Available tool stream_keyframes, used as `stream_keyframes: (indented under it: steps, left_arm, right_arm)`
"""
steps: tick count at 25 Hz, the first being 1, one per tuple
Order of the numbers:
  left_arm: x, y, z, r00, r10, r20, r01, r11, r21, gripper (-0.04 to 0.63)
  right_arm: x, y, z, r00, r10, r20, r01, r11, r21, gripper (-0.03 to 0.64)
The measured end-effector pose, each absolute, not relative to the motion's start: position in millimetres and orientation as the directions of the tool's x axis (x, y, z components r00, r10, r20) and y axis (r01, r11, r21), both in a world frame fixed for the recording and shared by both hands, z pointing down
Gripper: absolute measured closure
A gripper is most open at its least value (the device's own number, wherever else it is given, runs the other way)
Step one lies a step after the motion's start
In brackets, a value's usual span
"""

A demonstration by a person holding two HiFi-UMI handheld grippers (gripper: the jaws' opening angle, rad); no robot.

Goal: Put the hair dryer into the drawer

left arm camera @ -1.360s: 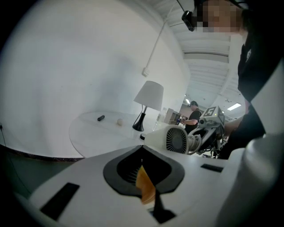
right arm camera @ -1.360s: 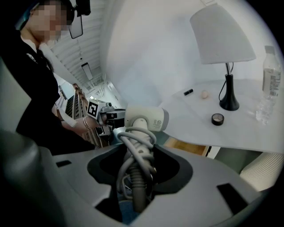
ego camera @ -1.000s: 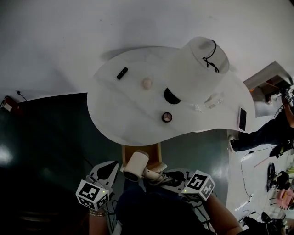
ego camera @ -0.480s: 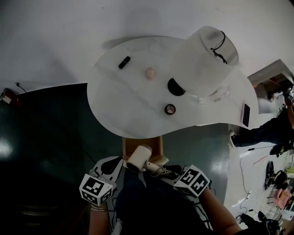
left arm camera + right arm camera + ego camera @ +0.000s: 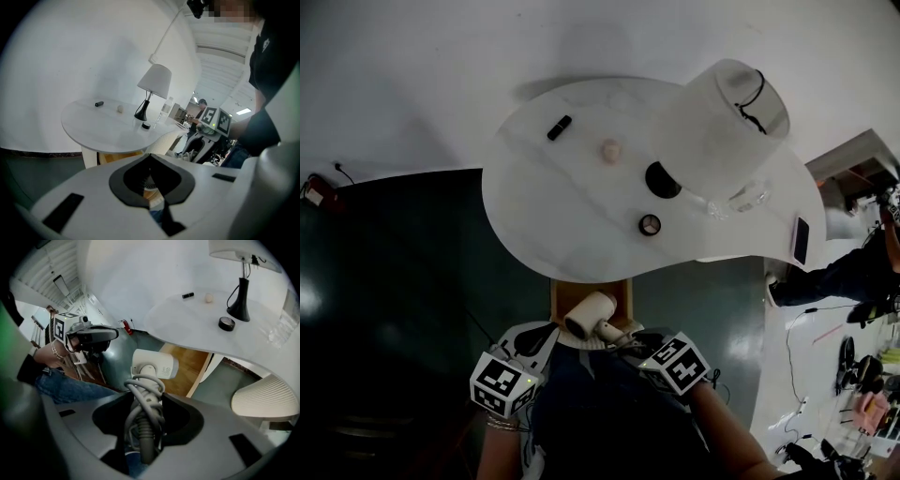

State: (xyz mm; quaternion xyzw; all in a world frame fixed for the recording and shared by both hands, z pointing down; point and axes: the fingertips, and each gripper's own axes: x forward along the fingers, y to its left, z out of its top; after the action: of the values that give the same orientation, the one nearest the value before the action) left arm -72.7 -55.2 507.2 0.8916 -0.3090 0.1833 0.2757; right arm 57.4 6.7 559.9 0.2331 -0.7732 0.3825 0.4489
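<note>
Right gripper: jaws clamped on the cord-wrapped handle of the hair dryer. The dryer's body stands just beyond the jaw tips, over the open wooden drawer, which sits under the edge of the white table.

Left gripper: jaws closed together, nothing held between them. In the head view the dryer's barrel lies just ahead and to the right of these jaws; contact cannot be judged.

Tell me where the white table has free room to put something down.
The table is bare at its near-left part, between the small black item and the round tin. Crowded on the right: lamp, bottle, phone.
</note>
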Motion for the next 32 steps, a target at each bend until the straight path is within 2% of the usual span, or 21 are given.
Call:
stream_keyframes:
  steps: [32]
  left_arm:
    - [-90, -74, 549, 0.760, -0.364, 0.538, -0.621, -0.651, 0.436, 0.580]
  right_arm:
    - [42, -36, 612, -0.385, -0.031, 0.923, -0.819, 0.472, -0.326, 0.413]
